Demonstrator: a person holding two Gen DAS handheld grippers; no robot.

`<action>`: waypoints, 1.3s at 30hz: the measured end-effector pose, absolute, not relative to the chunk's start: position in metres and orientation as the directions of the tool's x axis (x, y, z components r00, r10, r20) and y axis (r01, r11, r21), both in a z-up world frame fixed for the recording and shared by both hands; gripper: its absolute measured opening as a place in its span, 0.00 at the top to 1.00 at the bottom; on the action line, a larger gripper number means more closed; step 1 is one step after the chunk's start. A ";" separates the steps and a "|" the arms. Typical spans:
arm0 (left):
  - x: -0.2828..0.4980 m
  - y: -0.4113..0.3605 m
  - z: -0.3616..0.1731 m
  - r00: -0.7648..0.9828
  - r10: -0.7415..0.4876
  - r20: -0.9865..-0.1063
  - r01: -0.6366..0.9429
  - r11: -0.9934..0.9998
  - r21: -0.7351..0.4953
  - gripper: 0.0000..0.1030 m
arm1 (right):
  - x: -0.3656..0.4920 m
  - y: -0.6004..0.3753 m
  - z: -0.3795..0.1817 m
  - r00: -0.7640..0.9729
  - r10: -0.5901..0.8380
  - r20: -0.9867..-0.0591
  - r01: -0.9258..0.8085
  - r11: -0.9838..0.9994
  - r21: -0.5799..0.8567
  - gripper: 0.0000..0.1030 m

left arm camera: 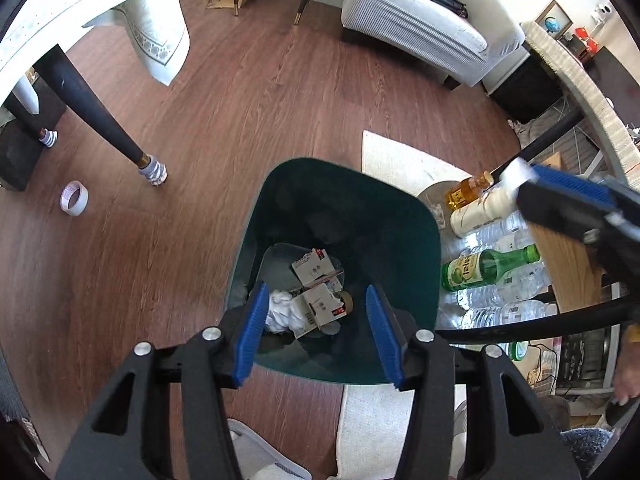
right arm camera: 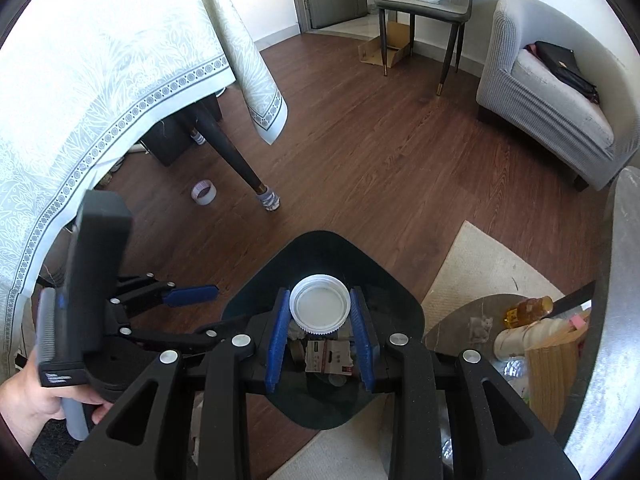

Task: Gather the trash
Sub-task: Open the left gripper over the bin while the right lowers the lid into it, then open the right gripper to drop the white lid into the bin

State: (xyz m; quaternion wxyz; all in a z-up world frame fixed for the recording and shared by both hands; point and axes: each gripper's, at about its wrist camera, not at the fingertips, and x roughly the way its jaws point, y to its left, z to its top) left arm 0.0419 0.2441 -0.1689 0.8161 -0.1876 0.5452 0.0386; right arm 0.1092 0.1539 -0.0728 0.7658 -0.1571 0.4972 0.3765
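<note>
the right claw [right arm camera: 320,312] is closed partway on a white plastic lid [right arm camera: 319,308], its blue pads touching the lid's rim on both sides, and it hangs pointing down over the open mouth of the dark green bin [right arm camera: 394,300]. the left claw [left arm camera: 316,330] stands about half open with nothing between its pads, also tilted down over the bin [left arm camera: 424,248]. at the bottom of the bin lie torn cardboard boxes [left arm camera: 314,270] and crumpled white paper [left arm camera: 282,312]. the bin stands on the wood floor [left arm camera: 248,112] at the edge of a pale rug [left arm camera: 400,156]. just beside it, bottles [left arm camera: 488,264] lie in a heap. a roll of tape [left arm camera: 75,199] lies on the floor near a worktop leg [left arm camera: 92,108].
</note>
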 end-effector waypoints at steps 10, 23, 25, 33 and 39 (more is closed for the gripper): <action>0.031 0.246 -0.121 0.515 -0.098 -0.852 -0.264 0.927 -0.266 0.73 | 0.112 0.159 -0.108 0.183 0.371 -0.911 -0.723 0.679 0.131 0.71; 0.022 0.230 -0.071 0.612 -0.074 -0.787 -0.204 0.947 -0.248 0.84 | 0.106 0.167 -0.161 0.121 0.292 -0.949 -0.724 0.680 0.116 0.71; 0.022 0.230 -0.066 0.619 -0.074 -0.782 -0.200 0.948 -0.247 0.85 | 0.105 0.167 -0.169 0.111 0.276 -0.955 -0.724 0.681 0.113 0.71; 0.016 0.222 -0.045 0.655 -0.075 -0.752 -0.176 0.953 -0.248 0.85 | 0.097 0.169 -0.200 0.075 0.211 -0.975 -0.731 0.676 0.090 0.70; 0.014 0.218 -0.036 0.669 -0.075 -0.739 -0.160 0.957 -0.242 0.85 | 0.091 0.170 -0.216 0.066 0.170 -0.983 -0.741 0.669 0.066 0.70</action>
